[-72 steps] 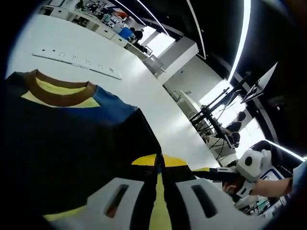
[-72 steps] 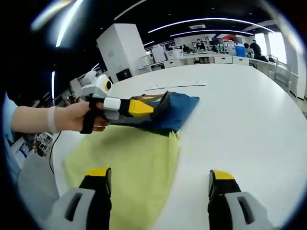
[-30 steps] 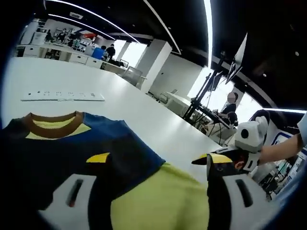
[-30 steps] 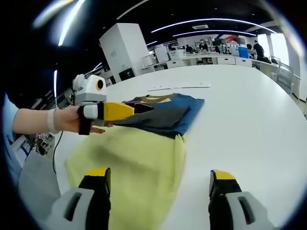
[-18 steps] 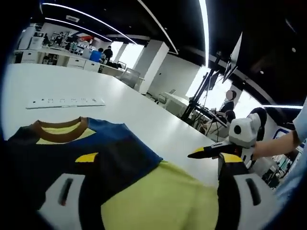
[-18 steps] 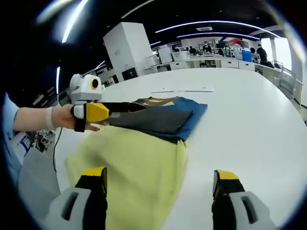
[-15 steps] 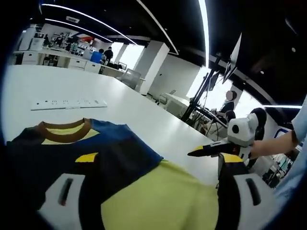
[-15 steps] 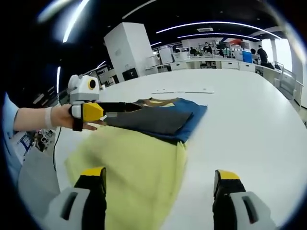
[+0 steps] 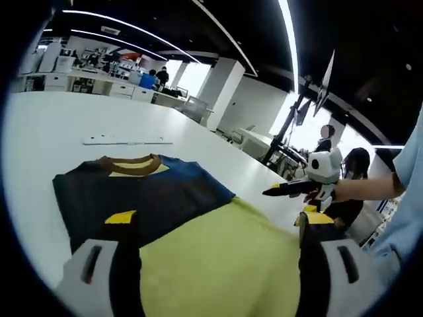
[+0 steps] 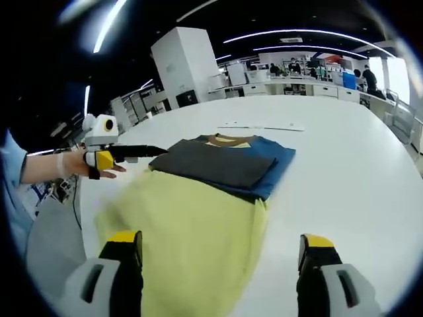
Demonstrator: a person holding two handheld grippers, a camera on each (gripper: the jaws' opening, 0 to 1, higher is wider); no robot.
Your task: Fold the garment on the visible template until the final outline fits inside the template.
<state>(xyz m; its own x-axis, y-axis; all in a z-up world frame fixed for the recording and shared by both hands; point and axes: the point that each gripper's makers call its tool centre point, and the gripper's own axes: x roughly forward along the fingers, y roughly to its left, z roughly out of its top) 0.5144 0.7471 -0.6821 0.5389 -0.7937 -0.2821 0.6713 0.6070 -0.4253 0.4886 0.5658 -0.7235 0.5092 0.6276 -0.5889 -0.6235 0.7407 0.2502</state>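
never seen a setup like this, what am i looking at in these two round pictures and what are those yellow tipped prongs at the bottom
A person holds a hand tool in each hand; each tool has two jaws and a fisheye camera looking forward along them. The yellow-tipped prongs at the bottom of each picture are that tool's own jaws.

The left gripper view looks across a large white table. The right gripper view looks at the same table from the other side. Each view also catches the other tool, held out in the person's hand.

On the table lies a folded dark navy and blue T-shirt with a brown collar. It rests partly on a pale yellow-green sheet, probably the folding template. A white power strip lies beyond.

Both pairs of jaws stand apart and hold nothing.
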